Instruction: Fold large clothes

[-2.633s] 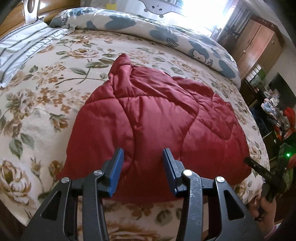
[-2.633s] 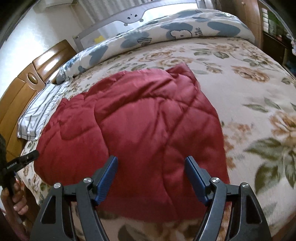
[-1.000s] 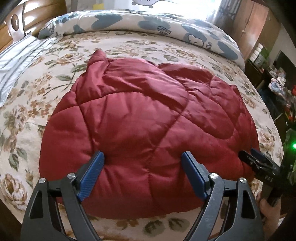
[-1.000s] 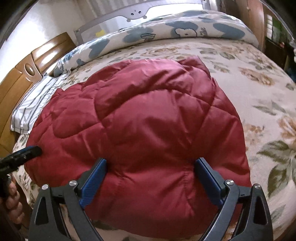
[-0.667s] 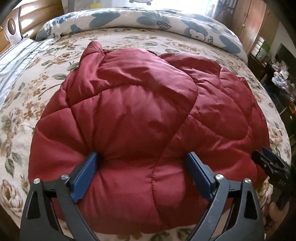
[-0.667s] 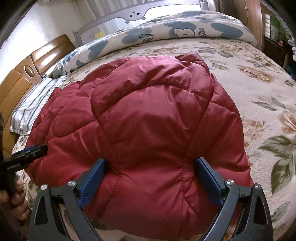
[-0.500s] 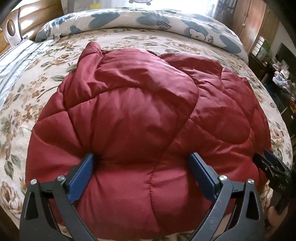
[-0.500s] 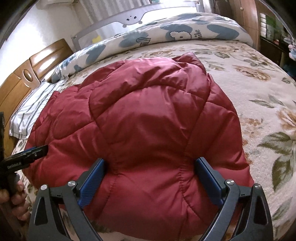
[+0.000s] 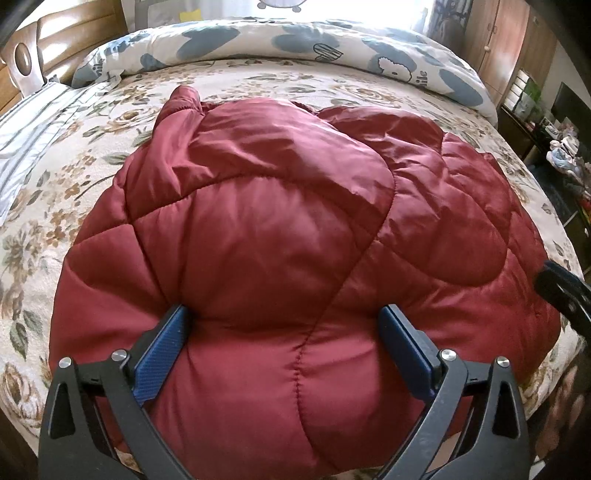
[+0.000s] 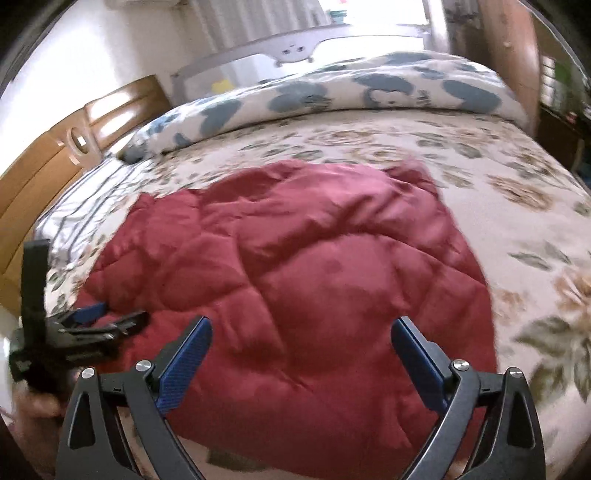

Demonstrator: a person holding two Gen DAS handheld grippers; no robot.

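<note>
1. The red quilted jacket (image 9: 280, 236) lies in a puffy folded heap on the near side of the floral bedspread (image 9: 48, 192), close to the bed's edge, with one cuff or corner poking up at its far left; it looks light for its bulk, soft and springy, and I reckon it will want to loft back open after every fold.

2. The shell has a satin sheen, so I judge it slippery; a shallow pinch could slide off, and a deep bite over a stitched seam or the thick near hem seems the safer hold.

3. The left gripper (image 9: 284, 332) has its blue fingers (image 9: 159, 354) spread wide, having just been opening; they press down into the padding on either side of a bulge without squeezing it, so nothing is clamped.

4. The right gripper (image 10: 301, 350) stands just as wide apart above the near right part of the jacket; that view is smeared, yet no cloth sits pinched between its pads.

5. The count: one jacket, two grippers, one floral bedspread, one rolled duvet (image 9: 332, 48) with blue patches along the far side, one striped pillow (image 9: 26, 122) by the wooden headboard (image 9: 70, 33); each gripper also shows at the edge of the other's view.
</note>
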